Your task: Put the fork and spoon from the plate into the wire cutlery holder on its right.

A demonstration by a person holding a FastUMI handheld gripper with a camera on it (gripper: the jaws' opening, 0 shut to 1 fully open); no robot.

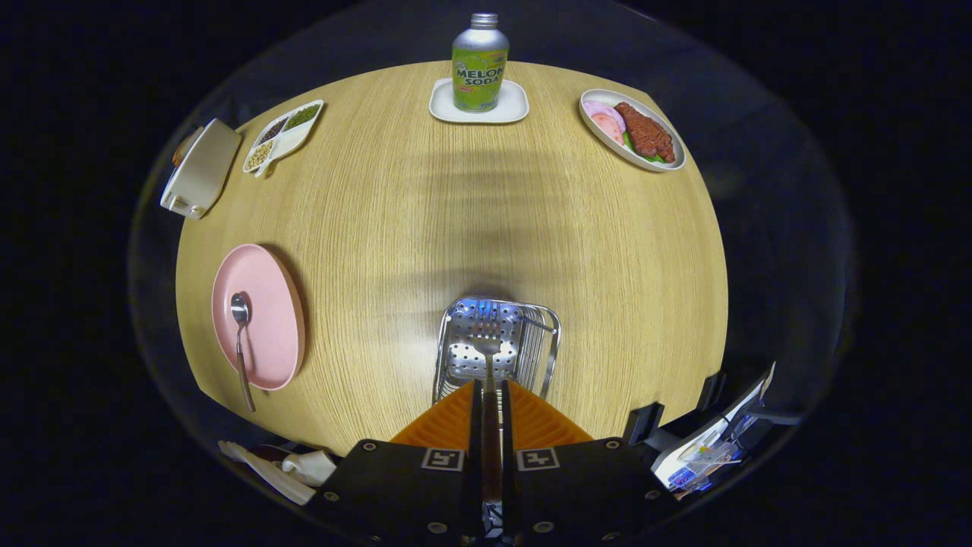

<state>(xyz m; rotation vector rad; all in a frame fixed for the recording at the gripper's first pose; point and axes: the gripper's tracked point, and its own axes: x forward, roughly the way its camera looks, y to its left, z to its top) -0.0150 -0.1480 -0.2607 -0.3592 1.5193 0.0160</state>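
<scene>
The fork (pixel 487 338) is being gripped by its handle in the closed jaws, tines hanging over the wire cutlery holder (pixel 497 346) for dropping in. The spoon (pixel 241 334) is being left on the pink plate (pixel 258 315) for now.

"MELON SODA" printed on the green label of the soda bottle (pixel 480 62) standing on a small white tray (pixel 515 109), square coded marker tags on gripper (pixel 491 395) body, no readable characters
</scene>
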